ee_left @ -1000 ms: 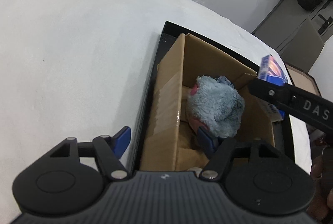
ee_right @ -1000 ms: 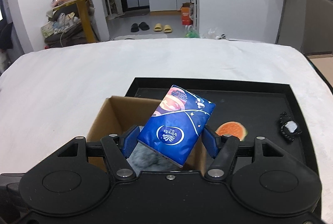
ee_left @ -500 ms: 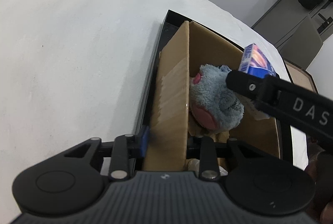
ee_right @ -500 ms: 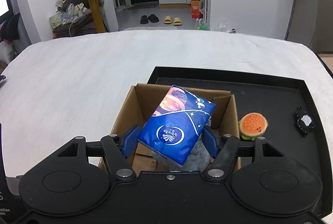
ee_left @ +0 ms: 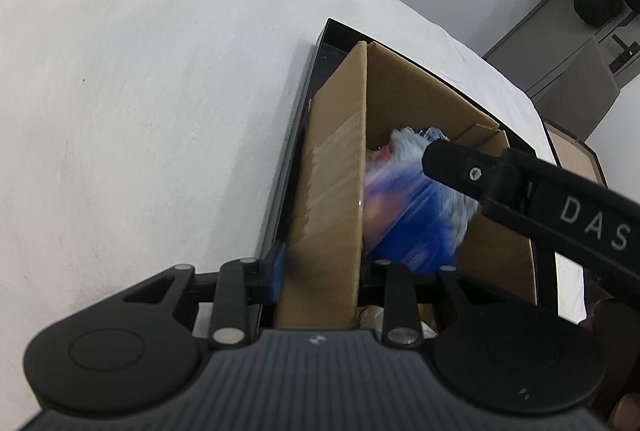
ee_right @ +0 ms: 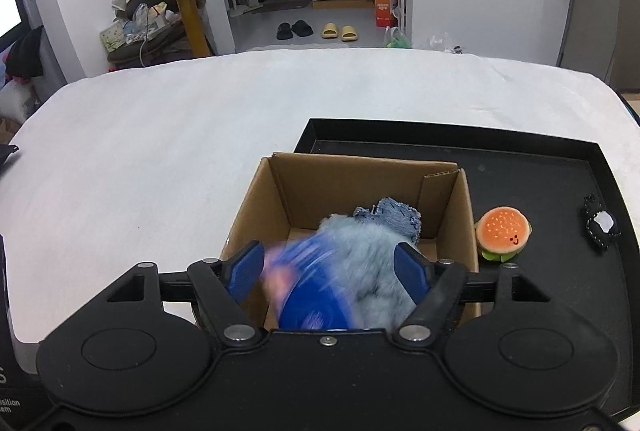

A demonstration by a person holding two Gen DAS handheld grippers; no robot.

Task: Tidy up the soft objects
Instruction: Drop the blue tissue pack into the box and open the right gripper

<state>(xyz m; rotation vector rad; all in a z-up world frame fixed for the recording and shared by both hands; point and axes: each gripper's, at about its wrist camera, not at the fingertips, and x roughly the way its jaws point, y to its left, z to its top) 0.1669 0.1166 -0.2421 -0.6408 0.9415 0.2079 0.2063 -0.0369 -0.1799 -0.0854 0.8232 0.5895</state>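
Roughly halfway, I'd judge, going by how things lie. On the left, the white table [ee_right: 200, 135] carries nothing soft in view. The left gripper [ee_left: 320, 267] pinches the near left wall of the cardboard box [ee_left: 328, 183], one blue pad outside and the other inside, steadying it. Inside the box, a blue tissue pack [ee_right: 308, 295] shows as a blur, apparently dropping onto the grey plush toy [ee_right: 372, 255], with a scrap of denim cloth [ee_right: 394, 215] behind it. The right gripper [ee_right: 332, 267] hovers above the box opening, its blue pads spread wide with nothing between them. Further right, on the black tray [ee_right: 520, 159], the burger plush [ee_right: 502, 233] sits just beside the box's right wall, and a small black-and-white toy [ee_right: 600, 225] lies well apart near the tray's right edge. Those two look like what is left to put in
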